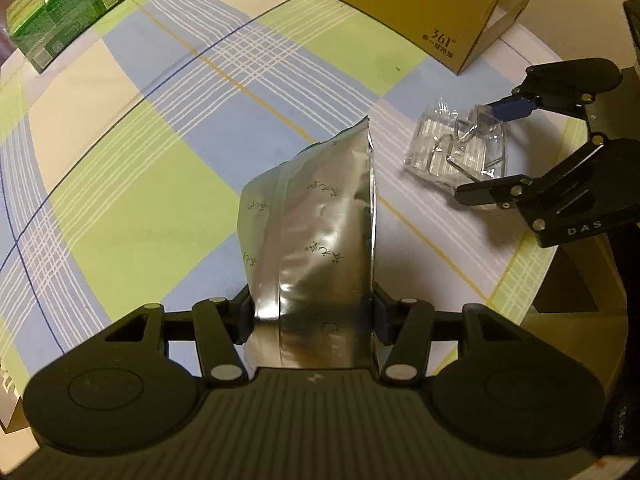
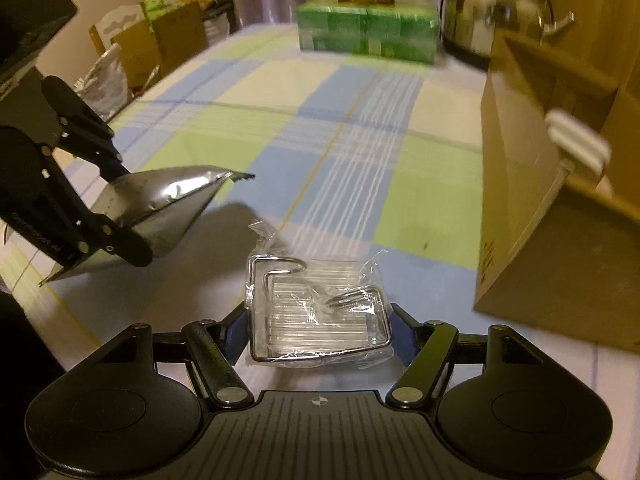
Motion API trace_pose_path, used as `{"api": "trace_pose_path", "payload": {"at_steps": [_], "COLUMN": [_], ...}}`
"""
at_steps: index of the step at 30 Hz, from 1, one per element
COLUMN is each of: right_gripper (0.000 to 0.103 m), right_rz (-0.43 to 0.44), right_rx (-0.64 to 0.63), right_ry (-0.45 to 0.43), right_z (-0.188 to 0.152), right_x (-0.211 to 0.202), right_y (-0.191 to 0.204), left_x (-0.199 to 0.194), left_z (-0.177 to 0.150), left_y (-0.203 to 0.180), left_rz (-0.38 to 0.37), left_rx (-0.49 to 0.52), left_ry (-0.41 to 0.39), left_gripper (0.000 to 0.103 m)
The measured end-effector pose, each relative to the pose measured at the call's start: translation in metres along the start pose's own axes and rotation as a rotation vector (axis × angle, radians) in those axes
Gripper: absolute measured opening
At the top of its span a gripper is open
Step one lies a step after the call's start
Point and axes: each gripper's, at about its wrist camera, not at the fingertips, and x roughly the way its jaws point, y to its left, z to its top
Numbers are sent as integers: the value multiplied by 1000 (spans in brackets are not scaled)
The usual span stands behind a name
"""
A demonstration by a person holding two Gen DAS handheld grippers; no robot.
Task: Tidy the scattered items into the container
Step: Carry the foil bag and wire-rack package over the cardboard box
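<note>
Gripping the silver foil pouch (image 1: pixel 316 224) low down, the left gripper (image 1: pixel 312 316) is holding something light, crinkly and slippery. The right gripper (image 2: pixel 318 330) is clamping a slick clear packet of wire hooks (image 2: pixel 316 304). The cardboard box (image 2: pixel 560 208) is standing close by, across open checked surface (image 2: pixel 340 128).

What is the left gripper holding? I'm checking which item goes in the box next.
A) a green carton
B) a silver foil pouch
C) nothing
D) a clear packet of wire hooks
B: the left gripper has its pads pressed on both sides of the silver foil pouch.
</note>
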Motion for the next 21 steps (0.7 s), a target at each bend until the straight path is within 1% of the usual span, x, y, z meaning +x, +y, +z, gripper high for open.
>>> {"api": "trace_pose_path", "payload": {"at_steps": [9,21], "right_gripper": [67,67], "right_rz": [-15,-43], "right_rx": [-7,17], "right_ry": [-40,-89], "right_z": [-5,-17], "right_x": [-31,-71], "right_y": [6,4], "left_x": [-28,-52], "left_z": [0,3], "left_y": [-17,-53], "left_rz": [29,46], "left_rx": [5,26], "left_ry": [-44,-79], "left_gripper": [50,50]}}
